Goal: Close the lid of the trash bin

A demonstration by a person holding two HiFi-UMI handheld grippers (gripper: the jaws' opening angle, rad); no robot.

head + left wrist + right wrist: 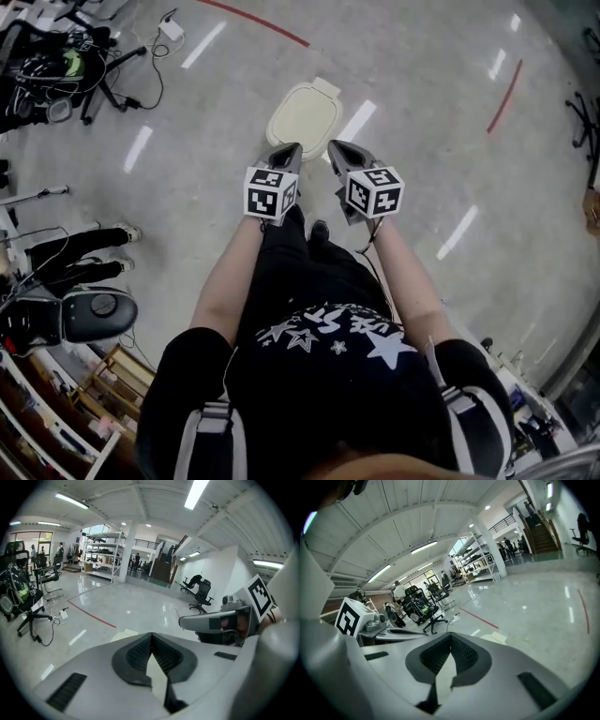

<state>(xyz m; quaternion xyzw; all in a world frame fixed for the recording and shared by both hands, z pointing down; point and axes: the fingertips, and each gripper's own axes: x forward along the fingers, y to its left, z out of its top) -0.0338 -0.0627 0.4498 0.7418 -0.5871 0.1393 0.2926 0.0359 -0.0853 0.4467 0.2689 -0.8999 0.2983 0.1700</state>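
Trash bin [303, 119] sits on the glossy floor [422, 141] straight ahead of the person, just past both gripper tips, not touched by either. From above its cream lid [298, 123] reads flat, so I can't tell whether it's fully seated or just looks that way from this angle. Left gripper [290, 156] and right gripper [338, 153] are side by side, each with jaws pressed together and nothing between them. Risks, as I judge them: a press from closed tips off-centre could tip the bin or skid it on the polished floor; coming down fast could slam the lid or make it bounce.
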